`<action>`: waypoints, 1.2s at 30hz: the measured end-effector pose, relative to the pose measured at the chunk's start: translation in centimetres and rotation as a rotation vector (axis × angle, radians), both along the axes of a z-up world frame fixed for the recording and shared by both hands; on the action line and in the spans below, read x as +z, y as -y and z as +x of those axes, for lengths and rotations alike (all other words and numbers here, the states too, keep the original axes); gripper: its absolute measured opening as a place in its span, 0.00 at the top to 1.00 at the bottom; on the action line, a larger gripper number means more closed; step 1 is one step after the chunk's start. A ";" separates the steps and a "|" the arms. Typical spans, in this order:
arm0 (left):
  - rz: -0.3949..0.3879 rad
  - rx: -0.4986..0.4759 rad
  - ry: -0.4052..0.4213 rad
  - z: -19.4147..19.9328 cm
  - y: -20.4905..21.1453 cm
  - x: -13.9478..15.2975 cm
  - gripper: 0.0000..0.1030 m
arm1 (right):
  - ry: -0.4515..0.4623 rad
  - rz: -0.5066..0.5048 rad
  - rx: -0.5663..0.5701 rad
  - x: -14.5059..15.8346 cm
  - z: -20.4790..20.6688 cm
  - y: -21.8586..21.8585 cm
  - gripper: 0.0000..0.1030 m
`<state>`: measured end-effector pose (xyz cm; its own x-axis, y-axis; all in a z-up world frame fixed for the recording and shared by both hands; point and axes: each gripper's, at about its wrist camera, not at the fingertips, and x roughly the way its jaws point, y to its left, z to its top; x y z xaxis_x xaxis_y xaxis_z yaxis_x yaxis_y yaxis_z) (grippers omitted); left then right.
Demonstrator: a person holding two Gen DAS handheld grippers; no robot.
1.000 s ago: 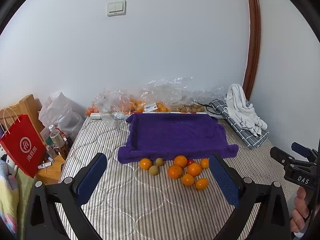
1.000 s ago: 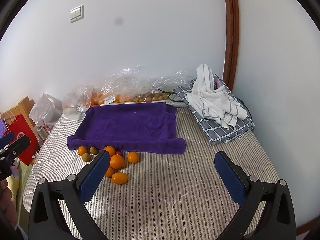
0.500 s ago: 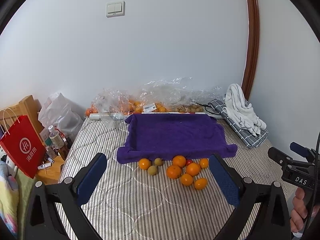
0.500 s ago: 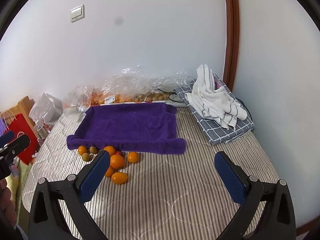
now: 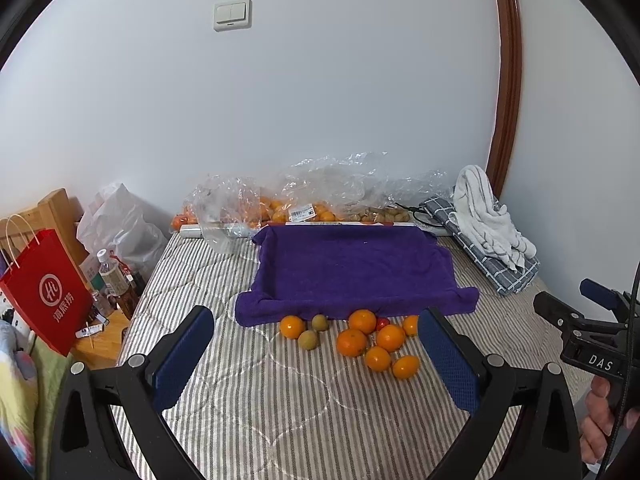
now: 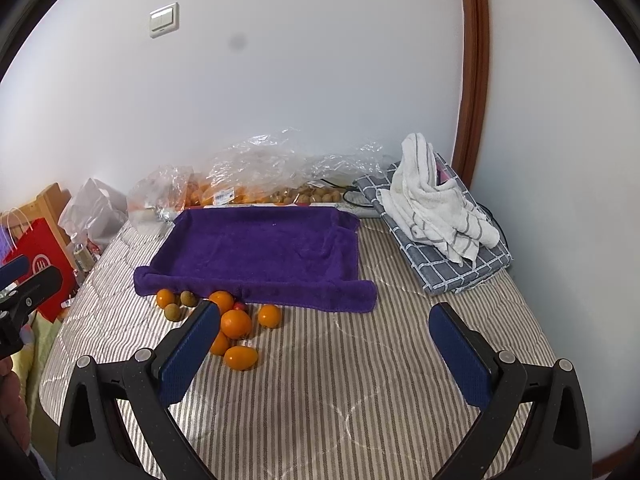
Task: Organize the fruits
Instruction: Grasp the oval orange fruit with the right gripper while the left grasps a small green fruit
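Fruits [image 5: 362, 340] nearer left gripper [image 5: 316, 354]; both grippers spread, empty.

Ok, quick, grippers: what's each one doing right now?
Left gripper: open, holding nothing, above the bed short of the fruit.
Right gripper: open, holding nothing.

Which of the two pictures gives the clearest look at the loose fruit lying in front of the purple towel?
The left wrist view: the loose fruit lies unobstructed between the open left tongs. In the right wrist view, one finger of the right tongs hides part of it.
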<state>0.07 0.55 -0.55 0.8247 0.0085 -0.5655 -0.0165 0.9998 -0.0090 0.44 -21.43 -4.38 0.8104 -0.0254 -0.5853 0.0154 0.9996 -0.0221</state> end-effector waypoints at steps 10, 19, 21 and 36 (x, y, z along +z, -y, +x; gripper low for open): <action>0.012 0.037 -0.055 2.4 -1.8 -4.2 0.00 | -0.048 0.024 0.049 -4.8 2.5 -0.5 0.08; -0.014 0.062 -0.201 5.5 -5.4 -11.3 0.08 | -0.234 0.100 0.179 -13.4 6.1 -3.7 0.25; -0.019 0.076 -0.225 5.8 -6.2 -12.4 0.08 | -0.250 0.105 0.212 -14.7 6.5 -4.7 0.25; -0.112 -0.004 -0.271 8.5 -7.2 -15.7 0.23 | -0.267 0.105 0.247 -16.9 8.1 -6.6 0.58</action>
<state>8.52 7.75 -16.22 0.6434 -0.0692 -0.7624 -0.0298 0.9929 -0.1153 8.53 -14.83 -21.25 0.6031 0.2233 -0.7658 -0.2191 0.9695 0.1100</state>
